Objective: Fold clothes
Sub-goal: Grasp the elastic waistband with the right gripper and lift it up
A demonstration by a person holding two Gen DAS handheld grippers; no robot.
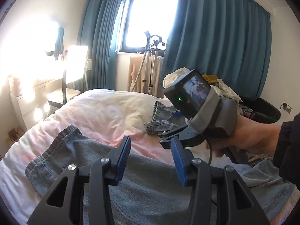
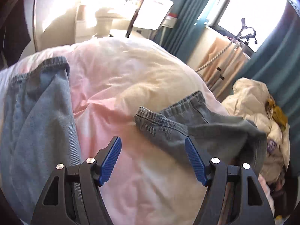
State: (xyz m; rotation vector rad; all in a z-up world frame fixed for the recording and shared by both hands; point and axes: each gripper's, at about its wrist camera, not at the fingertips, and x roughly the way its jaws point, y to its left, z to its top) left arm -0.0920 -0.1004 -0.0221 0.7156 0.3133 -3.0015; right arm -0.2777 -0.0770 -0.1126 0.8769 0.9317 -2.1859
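- While your left gripper (image 1: 151,158) hangs over the grey-blue denim trousers (image 1: 142,183) spread across the pink-and-white quilted bed cover (image 1: 97,116), its blue ribbed pads stand apart with nothing between them.
- In the left wrist view, the trousers' elastic waistband edge (image 1: 54,148) runs from 9 to 10 o'clock, lying flat on the cover near the bed's left border.
- The denim fills the lower half of that view, from 8 o'clock round to 4 o'clock.
- Your right gripper (image 2: 152,159) is spread wide and empty; bare pink cover lies between its pads.
- In the right wrist view, the tip of its right-hand pad meets a folded-over denim trouser leg (image 2: 168,120) at 3 o'clock; whether they touch, you cannot tell.
- That leg's hem edge (image 2: 142,116) points toward 12 o'clock, just above the centre of the view.
- Open cover stretches from the centre to 12 o'clock in both views, well apart from any cloth.
- A heap of cream and mustard clothes (image 2: 251,101) crowds the bed's right side at 3 o'clock in the right wrist view.
- Your right hand (image 1: 249,138) holds its gripper's handle at 3 o'clock in the left wrist view, just beside the left gripper's right finger.
- Teal pleated curtains (image 1: 221,43) hang beyond the far bed edge, from 11 to 2 o'clock.
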